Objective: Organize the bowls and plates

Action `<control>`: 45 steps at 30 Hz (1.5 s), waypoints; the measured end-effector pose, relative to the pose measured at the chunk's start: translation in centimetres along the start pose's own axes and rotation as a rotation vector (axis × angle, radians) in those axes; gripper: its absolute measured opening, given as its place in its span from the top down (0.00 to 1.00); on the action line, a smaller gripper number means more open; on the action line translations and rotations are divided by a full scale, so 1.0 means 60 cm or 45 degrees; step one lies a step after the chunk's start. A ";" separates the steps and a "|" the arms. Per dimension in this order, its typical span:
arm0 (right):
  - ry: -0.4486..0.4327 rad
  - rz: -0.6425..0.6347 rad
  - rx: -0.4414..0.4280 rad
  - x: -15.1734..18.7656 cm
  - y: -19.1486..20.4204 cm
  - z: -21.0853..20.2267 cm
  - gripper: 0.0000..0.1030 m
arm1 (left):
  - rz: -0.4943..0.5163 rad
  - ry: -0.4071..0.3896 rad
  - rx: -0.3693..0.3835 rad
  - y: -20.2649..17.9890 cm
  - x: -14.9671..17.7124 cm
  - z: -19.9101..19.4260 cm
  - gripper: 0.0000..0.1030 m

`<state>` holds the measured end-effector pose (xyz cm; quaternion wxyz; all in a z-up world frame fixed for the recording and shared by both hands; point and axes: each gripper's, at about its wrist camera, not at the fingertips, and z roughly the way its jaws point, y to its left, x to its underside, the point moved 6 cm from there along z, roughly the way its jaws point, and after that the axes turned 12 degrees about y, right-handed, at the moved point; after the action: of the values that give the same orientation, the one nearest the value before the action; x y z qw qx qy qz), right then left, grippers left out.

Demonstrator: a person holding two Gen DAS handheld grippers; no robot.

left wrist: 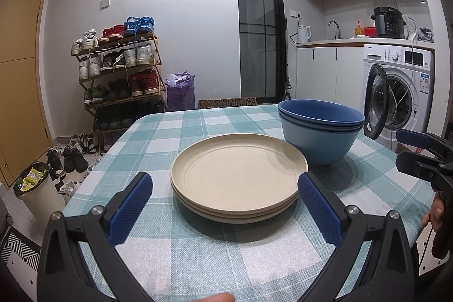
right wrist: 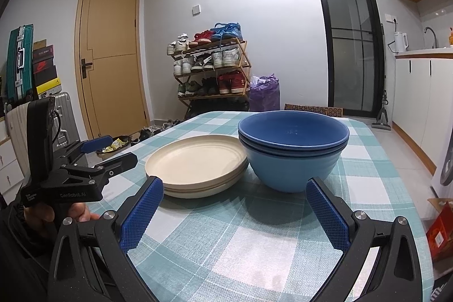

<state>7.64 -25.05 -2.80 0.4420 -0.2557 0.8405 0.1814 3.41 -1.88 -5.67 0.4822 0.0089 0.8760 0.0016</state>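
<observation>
1. Sitting mid-table on the checked tablecloth, the cream plates form one stack, with the nested blue bowls just beside them, like kept with like.
2. Both the left gripper and right gripper hang spread wide and empty, each facing a stack.

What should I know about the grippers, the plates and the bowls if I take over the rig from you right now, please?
Left gripper: open, empty, facing the cream plate stack.
Right gripper: open, empty, facing the blue bowl stack.
Both stacks sit side by side on the checked tablecloth, plates left of bowls.
Done: plates are stacked, bowls are nested.
Left: possibly nothing; I cannot tell whether the stacks must go elsewhere.
</observation>
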 end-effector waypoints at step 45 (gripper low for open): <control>0.000 -0.003 -0.002 0.000 0.002 0.000 0.01 | 0.006 -0.003 0.018 -0.007 -0.002 0.001 0.00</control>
<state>7.59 -24.93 -2.78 0.4420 -0.2571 0.8400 0.1815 3.53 -2.28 -5.59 0.4832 0.0143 0.8754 -0.0035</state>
